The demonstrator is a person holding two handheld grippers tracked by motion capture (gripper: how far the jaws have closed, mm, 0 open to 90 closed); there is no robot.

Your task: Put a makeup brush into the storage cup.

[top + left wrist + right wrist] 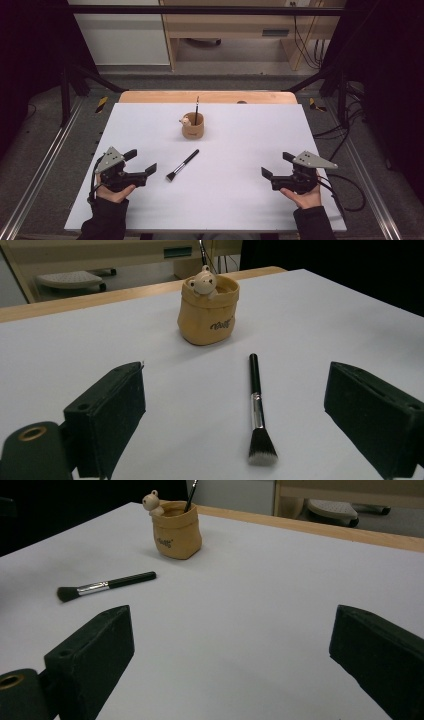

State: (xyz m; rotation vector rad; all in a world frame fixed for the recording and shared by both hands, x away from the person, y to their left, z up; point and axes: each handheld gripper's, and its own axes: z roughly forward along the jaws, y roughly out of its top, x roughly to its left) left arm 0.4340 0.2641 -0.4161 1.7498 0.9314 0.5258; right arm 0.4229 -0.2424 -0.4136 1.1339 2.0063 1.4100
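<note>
A black makeup brush (182, 164) (258, 412) (105, 585) with a silver ferrule lies flat on the white table top (225, 150), bristles toward the person. Behind it stands a tan bag-shaped holder (193, 126) (208, 312) (177, 530) with a small bear figure on its rim and a thin dark brush (197, 107) upright inside. My left gripper (142, 164) (240, 425) rests open just left of the lying brush, which sits between its jaws in the left gripper view. My right gripper (276, 166) (235, 660) is open at the right, nothing between its jaws.
A wooden strip (207, 96) edges the table's far side. Black frame rails (40, 165) run along both sides. Cables (345, 190) trail from the right gripper. A wooden cabinet (235, 30) stands on the floor beyond the table.
</note>
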